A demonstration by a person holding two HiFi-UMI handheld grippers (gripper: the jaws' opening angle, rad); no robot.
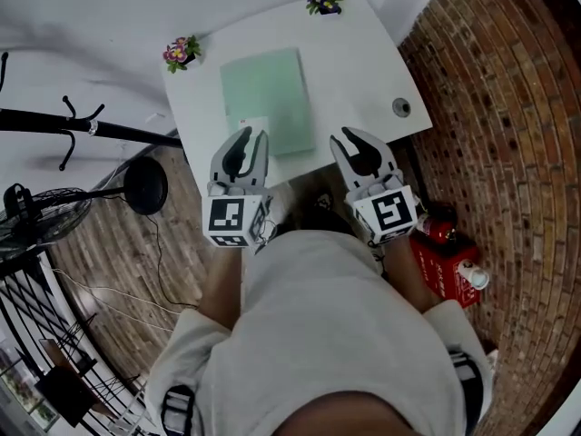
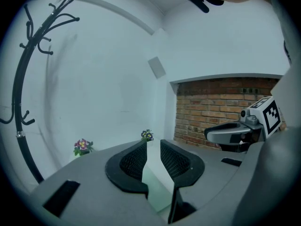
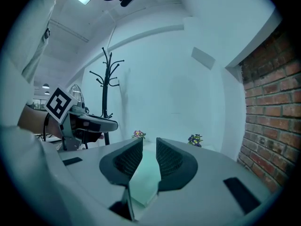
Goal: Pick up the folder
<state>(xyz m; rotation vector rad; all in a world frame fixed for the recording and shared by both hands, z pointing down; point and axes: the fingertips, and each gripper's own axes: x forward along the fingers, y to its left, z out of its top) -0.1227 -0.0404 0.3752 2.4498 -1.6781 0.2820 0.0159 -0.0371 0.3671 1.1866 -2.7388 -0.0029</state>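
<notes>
White table (image 1: 363,71) set in a corner, white wall behind, brick wall (image 1: 508,107) on the right, wood floor on the left.

Left gripper (image 1: 251,143) (image 2: 153,147): jaws narrow, a slim gap, nothing pinched between the pads. It sits over the table's near edge, tips overlapping the folder's near left corner in the head view; contact can't be judged.

Right gripper (image 1: 354,143) (image 3: 149,145): jaws likewise narrow, empty, over the near edge just right of the folder's near right corner.

Folder (image 1: 265,89) (image 2: 157,182) (image 3: 143,178): pale green, flat on the table, long side running away from the person, near end between the two grippers. Each gripper view shows it through the gap in the jaws.

Pink flower pot (image 1: 182,53) at the far left corner of the table, purple flower pot (image 1: 324,0) at the far right corner. Both stand clear of the folder.

Black coat rack (image 1: 82,127) and fan (image 1: 36,216) on the floor to the left. Red canister (image 1: 438,231) on the floor by the right gripper.
</notes>
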